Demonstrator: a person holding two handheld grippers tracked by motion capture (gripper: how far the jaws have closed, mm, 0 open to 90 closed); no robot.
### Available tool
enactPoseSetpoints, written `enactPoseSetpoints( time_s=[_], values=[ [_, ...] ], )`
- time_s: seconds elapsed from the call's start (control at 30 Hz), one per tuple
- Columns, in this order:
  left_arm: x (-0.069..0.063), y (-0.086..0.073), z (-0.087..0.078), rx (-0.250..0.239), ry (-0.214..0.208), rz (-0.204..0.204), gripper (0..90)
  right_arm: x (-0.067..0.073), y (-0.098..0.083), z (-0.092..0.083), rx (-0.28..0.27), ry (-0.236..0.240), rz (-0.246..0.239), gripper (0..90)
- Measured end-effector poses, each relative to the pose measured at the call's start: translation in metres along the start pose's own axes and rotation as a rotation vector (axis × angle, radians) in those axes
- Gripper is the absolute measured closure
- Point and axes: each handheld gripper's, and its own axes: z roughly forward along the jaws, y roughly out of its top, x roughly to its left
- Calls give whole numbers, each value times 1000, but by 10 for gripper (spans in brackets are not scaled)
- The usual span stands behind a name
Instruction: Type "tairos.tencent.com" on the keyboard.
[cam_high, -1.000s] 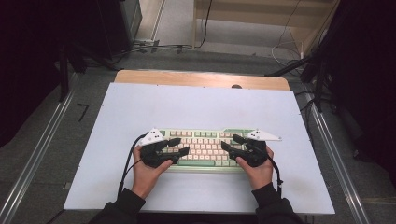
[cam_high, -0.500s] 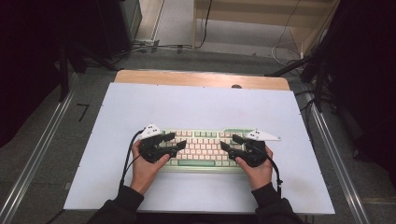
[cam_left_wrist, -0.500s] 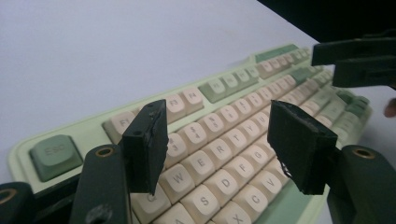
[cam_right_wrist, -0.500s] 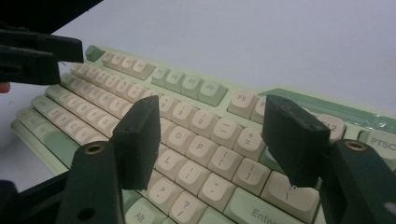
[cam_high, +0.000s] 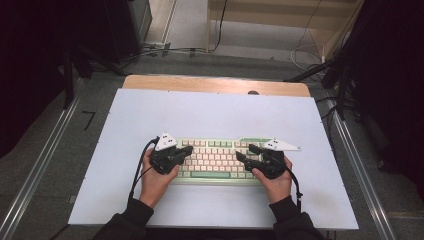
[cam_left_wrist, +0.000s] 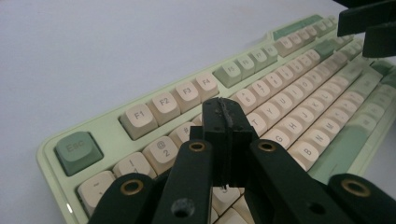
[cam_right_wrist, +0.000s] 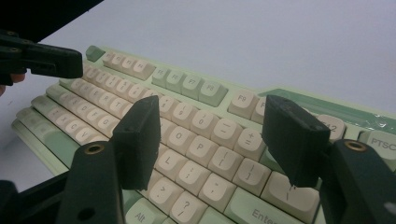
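The left gripper (cam_left_wrist: 223, 122) hovered closed and empty over the pale-green, cream-keyed keyboard (cam_high: 215, 159); the right gripper (cam_right_wrist: 215, 140) gaped empty, and might have pressed neighbouring keys together.

Keyboard (cam_left_wrist: 299, 88) ends: cut off by both tool views' edges.
Keys beneath left tool (cam_left_wrist: 223, 135): hidden behind its pressed-together jaws.
Far keycap legends: blurred, unreadable.
Forearms: cropped at the high view's bottom edge.

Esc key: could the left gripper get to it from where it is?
Probably yes. The left gripper, jaws shut, hangs over the number row, and the Esc key sits close by with nothing between them.
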Motion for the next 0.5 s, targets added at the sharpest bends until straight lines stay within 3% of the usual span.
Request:
enactPoseSetpoints(
  time_s=[0.13, 0.5],
  values=[
    [-4, 0, 4, 23, 14, 30, 900, 0, 0, 0, 2, 0, 1, 358],
    [-5, -1, 15, 75, 46, 19, 900, 0, 0, 0, 2, 2, 2, 359]
  ],
)
